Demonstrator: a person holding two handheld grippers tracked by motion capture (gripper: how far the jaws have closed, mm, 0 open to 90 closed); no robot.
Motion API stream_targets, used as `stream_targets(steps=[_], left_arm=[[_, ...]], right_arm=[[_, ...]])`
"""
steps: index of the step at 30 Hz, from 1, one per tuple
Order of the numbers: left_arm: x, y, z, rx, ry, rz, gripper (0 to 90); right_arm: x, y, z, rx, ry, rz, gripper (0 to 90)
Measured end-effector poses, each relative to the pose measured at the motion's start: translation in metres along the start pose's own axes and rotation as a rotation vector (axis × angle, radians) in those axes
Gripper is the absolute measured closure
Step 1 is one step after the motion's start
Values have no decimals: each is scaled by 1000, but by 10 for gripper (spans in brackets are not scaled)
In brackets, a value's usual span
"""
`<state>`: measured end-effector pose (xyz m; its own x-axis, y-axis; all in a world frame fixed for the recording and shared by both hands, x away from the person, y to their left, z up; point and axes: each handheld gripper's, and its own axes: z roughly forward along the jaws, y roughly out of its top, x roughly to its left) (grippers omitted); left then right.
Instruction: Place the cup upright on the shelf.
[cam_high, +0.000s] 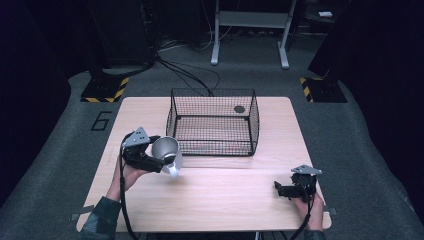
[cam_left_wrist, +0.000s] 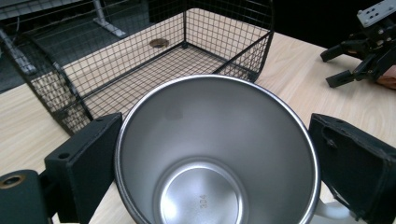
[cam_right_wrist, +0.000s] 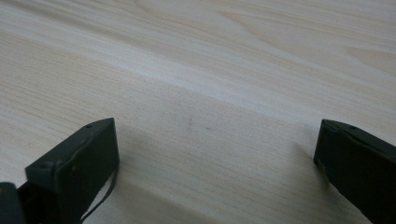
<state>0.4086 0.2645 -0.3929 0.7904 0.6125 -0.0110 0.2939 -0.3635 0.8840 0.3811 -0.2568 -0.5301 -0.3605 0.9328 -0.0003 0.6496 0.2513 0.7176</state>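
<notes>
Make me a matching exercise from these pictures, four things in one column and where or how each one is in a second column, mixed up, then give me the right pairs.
Things:
1. steel cup
2. wire basket
3. right gripper
4. left gripper

States:
A. open, with nothing between its jaws, near the table's right front corner
B. stands empty at the middle of the far half of the table
C. shut on something shiny
D. held between two jaws, mouth open, nothing inside

Pairs: 1-D, 2-B, 3-A, 4-C
</notes>
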Motion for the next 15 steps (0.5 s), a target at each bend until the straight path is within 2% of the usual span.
stream_targets(steps=[15], left_arm=[[-10, 22, 15, -4, -49, 22, 63]], right_arm=[[0, 0, 0, -1, -1, -2, 0]])
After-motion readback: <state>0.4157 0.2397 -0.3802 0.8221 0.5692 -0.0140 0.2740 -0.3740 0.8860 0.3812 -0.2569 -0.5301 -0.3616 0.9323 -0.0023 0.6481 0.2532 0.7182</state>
